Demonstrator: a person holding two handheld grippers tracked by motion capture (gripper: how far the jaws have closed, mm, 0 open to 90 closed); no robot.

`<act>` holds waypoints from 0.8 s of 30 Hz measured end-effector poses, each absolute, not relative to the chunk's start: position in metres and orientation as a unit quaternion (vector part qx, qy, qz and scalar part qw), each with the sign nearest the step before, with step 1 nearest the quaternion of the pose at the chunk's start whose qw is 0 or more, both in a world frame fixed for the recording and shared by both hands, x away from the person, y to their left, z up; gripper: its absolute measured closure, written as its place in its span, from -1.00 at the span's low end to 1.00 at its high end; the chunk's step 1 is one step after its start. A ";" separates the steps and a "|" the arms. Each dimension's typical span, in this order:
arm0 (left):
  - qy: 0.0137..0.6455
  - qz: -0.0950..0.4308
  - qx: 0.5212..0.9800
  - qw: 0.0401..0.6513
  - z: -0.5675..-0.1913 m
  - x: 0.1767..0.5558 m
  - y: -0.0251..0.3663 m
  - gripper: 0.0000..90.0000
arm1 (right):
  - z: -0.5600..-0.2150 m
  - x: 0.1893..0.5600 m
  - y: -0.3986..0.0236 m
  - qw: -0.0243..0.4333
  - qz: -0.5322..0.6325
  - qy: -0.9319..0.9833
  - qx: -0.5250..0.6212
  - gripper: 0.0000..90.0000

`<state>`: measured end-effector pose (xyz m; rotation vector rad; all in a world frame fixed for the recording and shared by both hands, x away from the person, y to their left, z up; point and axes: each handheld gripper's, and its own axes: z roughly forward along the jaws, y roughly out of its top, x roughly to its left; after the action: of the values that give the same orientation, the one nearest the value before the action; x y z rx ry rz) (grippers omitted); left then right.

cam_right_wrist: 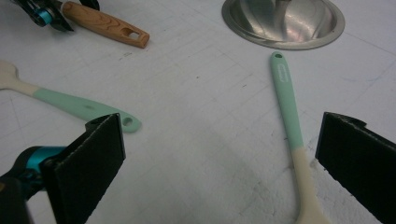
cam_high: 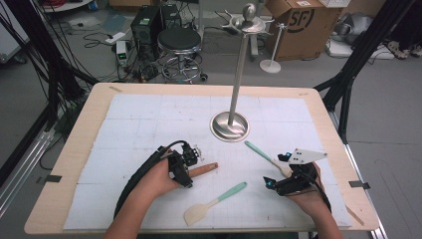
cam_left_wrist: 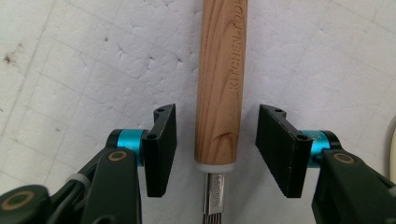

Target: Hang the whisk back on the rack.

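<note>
**Spotter:** Start at the left. What do you have?

**Me:** My left hand-held gripper point(cam_high: 191, 158) sits over the white mat point(cam_high: 149, 124), jaws spread wide on either side of a wooden handle point(cam_left_wrist: 220, 84) without touching it. In the left gripper view the handle runs straight away from me between the jaws, stamped "KITCHEN TOOL", with a metal shank point(cam_left_wrist: 214, 193) coming toward the camera. From the high view its long axis lies roughly left to right, free end pointing right and a little away from me.

**Spotter:** What kind of tool is it?

**Me:** I cannot tell; the working end is hidden under the gripper and my hand.

**Spotter:** Next across?

**Me:** A mint-handled spatula point(cam_high: 214, 201) lies near the front of the mat, pale blade toward me and left, handle pointing right and away. Behind it, at mid-tabletop, a steel stand point(cam_high: 239, 69) rises from a round base point(cam_high: 229, 126). A second mint-handled utensil point(cam_high: 266, 156) lies right of that base, handle tip toward the base, pale end toward my right hand.

**Spotter:** And the right side?

**Me:** My right hand-held gripper point(cam_high: 284, 164) is wide open and holding nothing. In the right gripper view the utensil's pale end point(cam_right_wrist: 308, 196) runs out of frame just inside the right-hand jaw.

**Spotter:** Room to move?

**Me:** The far half of the mat is bare, and the wooden tabletop point(cam_high: 74, 149) rim borders it all round.
</note>
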<state>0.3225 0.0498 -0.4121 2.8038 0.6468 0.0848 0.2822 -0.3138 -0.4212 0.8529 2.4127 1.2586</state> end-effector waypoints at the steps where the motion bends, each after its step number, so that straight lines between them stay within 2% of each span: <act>1: 0.221 0.029 0.966 0.132 -0.412 0.323 0.050 0.09 | -0.421 0.282 -0.313 0.143 0.437 0.837 0.297 -0.99; 5: 0.228 0.026 0.964 0.136 -0.412 0.326 0.052 0.22 | -0.422 0.281 -0.313 0.144 0.434 0.839 0.296 -0.99; 8: 0.231 0.031 0.962 0.139 -0.411 0.329 0.056 0.50 | -0.421 0.281 -0.313 0.144 0.434 0.839 0.296 -0.99; 9: 0.228 0.031 0.963 0.139 -0.411 0.329 0.056 0.54 | -0.422 0.281 -0.313 0.144 0.434 0.839 0.295 -0.99; 16: 0.209 0.043 0.967 0.142 -0.410 0.325 0.057 0.57 | -0.421 0.281 -0.313 0.143 0.435 0.839 0.295 -0.99; 19: 0.218 0.046 0.960 0.170 -0.405 0.324 0.061 0.57 | -0.421 0.281 -0.314 0.144 0.436 0.838 0.296 -0.99; 24: 0.228 0.051 0.938 0.256 -0.385 0.322 0.075 0.57 | -0.422 0.281 -0.313 0.142 0.435 0.838 0.296 -0.99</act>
<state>0.3222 0.0750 -0.3854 2.5450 0.6194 0.1391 0.2814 -0.3129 -0.4218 0.8551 2.4190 1.2539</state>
